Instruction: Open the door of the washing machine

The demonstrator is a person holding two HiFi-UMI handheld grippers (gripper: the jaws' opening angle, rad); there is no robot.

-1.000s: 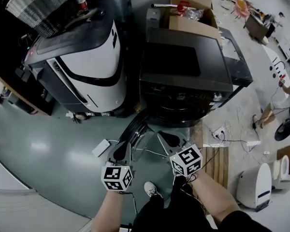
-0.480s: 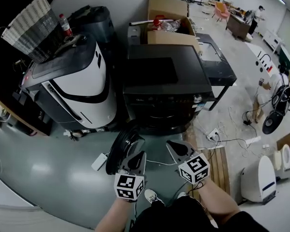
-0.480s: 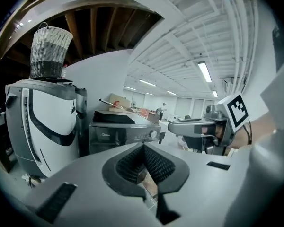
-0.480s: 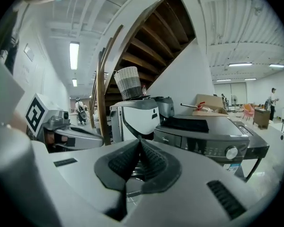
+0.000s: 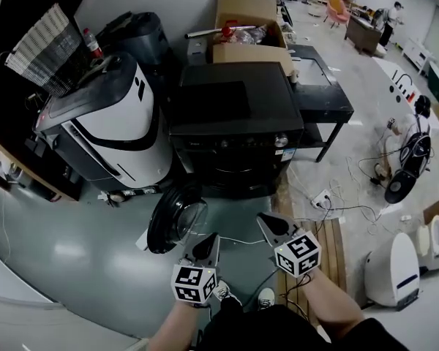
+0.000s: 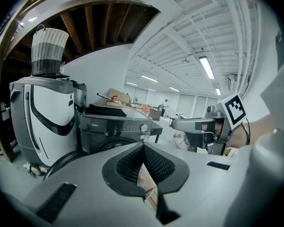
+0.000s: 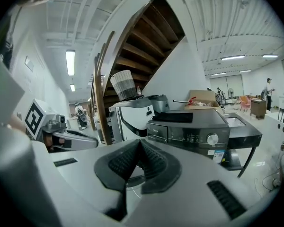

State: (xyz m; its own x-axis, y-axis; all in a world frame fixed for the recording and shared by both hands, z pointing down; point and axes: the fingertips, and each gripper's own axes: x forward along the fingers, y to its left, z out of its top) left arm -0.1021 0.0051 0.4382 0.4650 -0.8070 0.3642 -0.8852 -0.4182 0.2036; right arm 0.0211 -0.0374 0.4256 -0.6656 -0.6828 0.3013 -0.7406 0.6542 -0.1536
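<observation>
While the washing machine [image 5: 234, 123] stands straight ahead of me with its door [image 5: 174, 216] already swung wide, both of my grippers hang in front of it, touching nothing. The jaws of my left gripper [image 5: 207, 246] are pressed together with nothing between their ribbed pads, and the jaws of my right gripper [image 5: 272, 227] are pressed together just as empty. Neither touches the door or the machine.

The machine is black, with a flat top and a control strip with a round knob along its front. Its door is a round, dark-rimmed glass port, hinged on the left and standing out over the floor [image 5: 73, 254], clear of the dark drum mouth. Its outer edge is near my left gripper but apart from it.

Just beside the machine's left side sits a white and grey appliance [image 5: 124, 123]. A cardboard box [image 5: 245, 20] stands behind the washer, and a low black table [image 5: 325, 101] on its right. Cables [image 5: 344, 210] lie on the ground to the right, next to a wooden pallet [image 5: 329, 247]. Open grey-green floor spreads to my left.
</observation>
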